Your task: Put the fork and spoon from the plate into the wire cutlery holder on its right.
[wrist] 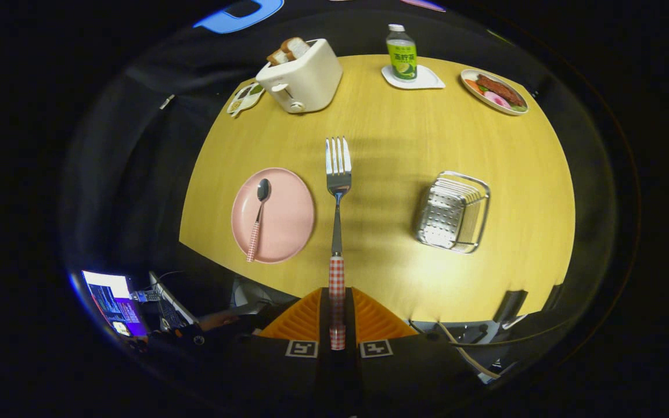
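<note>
My gripper (337, 316) is shut on the fork (338, 191) by its red-checked handle, and the fork points straight ahead, held high above the yellow table (392, 145). Below and left of the fork sits the pink plate (288, 217). On the plate lies the spoon (258, 220), its bowl pointing away and its checked handle over the plate's near rim. The wire cutlery holder (454, 212) stands on the table to the right of the fork, apart from it.
At the table's far side stand a white toaster (301, 78) with bread, a small snack dish (245, 97), a green drink bottle (401, 55) on a white coaster, and an oval plate of food (494, 91). Cables and a lit screen (115, 302) lie below the near edge.
</note>
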Motion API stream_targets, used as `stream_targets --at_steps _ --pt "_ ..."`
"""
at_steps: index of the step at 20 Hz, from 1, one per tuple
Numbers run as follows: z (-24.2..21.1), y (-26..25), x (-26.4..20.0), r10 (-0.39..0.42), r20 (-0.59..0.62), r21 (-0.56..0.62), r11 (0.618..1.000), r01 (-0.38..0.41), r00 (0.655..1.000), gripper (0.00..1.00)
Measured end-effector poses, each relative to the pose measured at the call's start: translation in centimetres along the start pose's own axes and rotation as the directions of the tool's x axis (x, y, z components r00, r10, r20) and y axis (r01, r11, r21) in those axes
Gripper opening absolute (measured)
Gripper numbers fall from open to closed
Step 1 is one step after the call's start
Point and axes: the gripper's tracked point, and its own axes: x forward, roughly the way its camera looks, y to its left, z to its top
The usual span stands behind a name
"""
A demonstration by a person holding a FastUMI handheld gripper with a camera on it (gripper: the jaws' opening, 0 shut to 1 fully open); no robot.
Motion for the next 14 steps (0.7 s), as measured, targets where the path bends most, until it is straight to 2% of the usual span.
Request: stream_targets --at_steps 4,7,9,14 --pt "-1.2 -5.6 -2.5 -0.061 -0.115 0.000 0.998 0.061 0.992 0.11" --pt "-1.7 -7.6 -3.1 -0.072 -0.225 -0.019 0.997 0.070 0.972 0.11" --pt "-1.8 -8.4 -2.9 -0.073 -0.304 -0.023 0.997 0.069 0.950 0.11" --pt "-2.4 -10.6 -1.7 -0.121 -0.505 -0.065 0.993 0.102 0.855 0.11"
